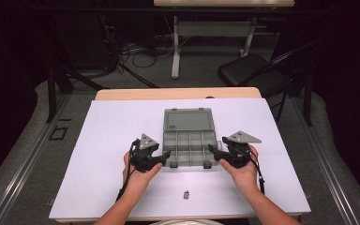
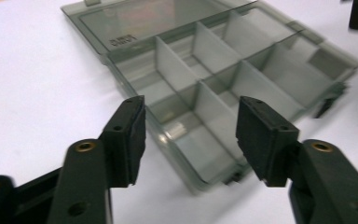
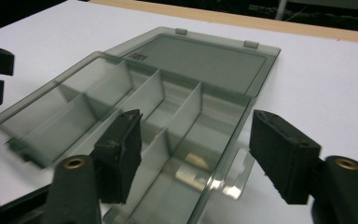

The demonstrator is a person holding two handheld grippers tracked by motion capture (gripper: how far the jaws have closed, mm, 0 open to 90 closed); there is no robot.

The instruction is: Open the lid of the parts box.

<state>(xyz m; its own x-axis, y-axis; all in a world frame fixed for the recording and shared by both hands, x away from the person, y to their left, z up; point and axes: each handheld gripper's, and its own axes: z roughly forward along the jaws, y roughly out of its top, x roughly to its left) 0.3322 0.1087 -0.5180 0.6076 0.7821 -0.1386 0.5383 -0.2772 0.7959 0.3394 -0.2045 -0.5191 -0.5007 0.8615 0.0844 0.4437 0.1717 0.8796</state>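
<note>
The grey compartment box (image 1: 189,140) lies open at the centre of my high view, lid flat behind its dividers, and I hold the left gripper (image 1: 167,154) and right gripper (image 1: 212,149) at its near corners, jaws apart and gripping nothing, a small dark clip (image 1: 186,194) below.

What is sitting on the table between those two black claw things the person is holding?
In the high view, the open grey translucent plastic compartment box lies between the left gripper and the right gripper. Both grippers' jaws stand open, one at each front corner, its lid laid back flat.
</note>
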